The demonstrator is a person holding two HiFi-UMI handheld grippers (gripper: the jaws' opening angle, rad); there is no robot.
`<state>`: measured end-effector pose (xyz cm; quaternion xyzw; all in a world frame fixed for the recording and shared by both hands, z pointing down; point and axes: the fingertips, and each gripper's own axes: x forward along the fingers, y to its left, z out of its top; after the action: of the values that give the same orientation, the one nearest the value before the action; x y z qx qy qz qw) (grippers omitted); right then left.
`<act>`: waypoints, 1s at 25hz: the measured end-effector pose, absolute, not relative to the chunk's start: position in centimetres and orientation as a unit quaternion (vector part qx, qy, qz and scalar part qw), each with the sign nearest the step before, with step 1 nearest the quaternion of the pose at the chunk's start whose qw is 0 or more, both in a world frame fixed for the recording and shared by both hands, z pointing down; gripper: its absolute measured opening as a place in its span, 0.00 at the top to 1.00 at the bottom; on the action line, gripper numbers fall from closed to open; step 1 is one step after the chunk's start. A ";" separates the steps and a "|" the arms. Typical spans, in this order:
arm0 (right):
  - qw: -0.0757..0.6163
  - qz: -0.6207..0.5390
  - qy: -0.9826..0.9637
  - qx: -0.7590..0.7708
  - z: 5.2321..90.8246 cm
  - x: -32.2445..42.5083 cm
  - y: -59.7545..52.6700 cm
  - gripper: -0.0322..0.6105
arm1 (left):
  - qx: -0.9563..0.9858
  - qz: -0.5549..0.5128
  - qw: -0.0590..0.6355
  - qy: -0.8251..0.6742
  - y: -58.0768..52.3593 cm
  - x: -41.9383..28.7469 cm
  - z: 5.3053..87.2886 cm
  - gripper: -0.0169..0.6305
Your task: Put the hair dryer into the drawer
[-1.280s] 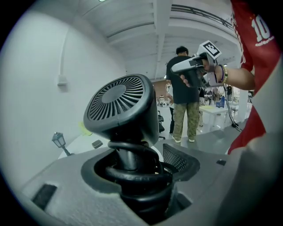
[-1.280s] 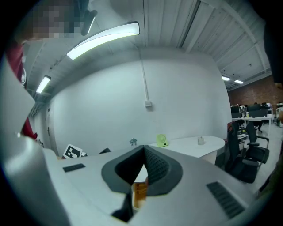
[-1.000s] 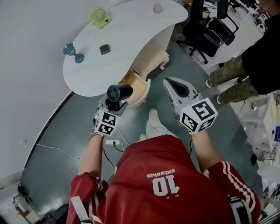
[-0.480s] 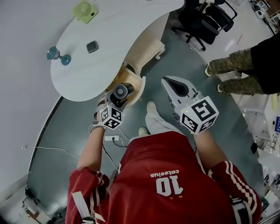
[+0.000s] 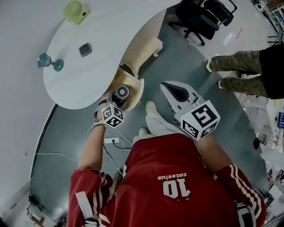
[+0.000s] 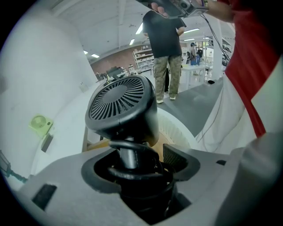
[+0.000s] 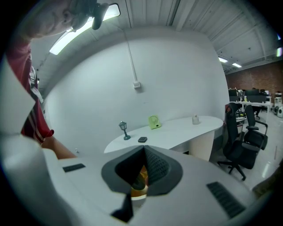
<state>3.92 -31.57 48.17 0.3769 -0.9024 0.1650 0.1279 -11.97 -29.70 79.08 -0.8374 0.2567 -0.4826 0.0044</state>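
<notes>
One desk point(image 5: 84, 66), white and curved: the head view crops its far end, the right gripper view shows it whole. One drawer point(image 5: 114, 82), open, wood-lined, below the desk edge. Two grippers. Left gripper point(image 6: 132, 165): jaws wide, clamped on the handle and coiled cord of one hair dryer point(image 6: 121, 110), whose head stands past their tips, over the drawer. Right gripper point(image 7: 142, 150): jaws together, empty. One fan point(image 5: 74, 10). One lamp point(image 5: 48, 62). One cup point(image 7: 196, 119).

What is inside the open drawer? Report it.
Bare wooden floor shows in the drawer, with nothing on the visible part. The hair dryer, gripped by the left tongs, covers the middle, so that part is unseen.
</notes>
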 end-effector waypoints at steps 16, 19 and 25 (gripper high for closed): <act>0.155 0.177 -0.901 0.364 50.3 4.2 -31.7 0.94 | -0.815 -0.541 0.098 0.182 -32.0 -10.2 84.0 0.50; 0.157 0.182 -0.900 0.363 50.6 4.1 -32.0 0.94 | -0.815 -0.543 0.103 0.175 -32.5 -10.0 84.8 0.50; 0.162 0.191 -0.898 0.362 51.5 4.2 -32.4 0.94 | -0.808 -0.550 0.118 0.175 -33.4 -9.6 86.5 0.50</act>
<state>4.25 -32.43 51.51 0.3621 -0.8980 0.1906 0.1619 -9.56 -33.36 86.52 -0.8082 0.1752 -0.5497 0.1180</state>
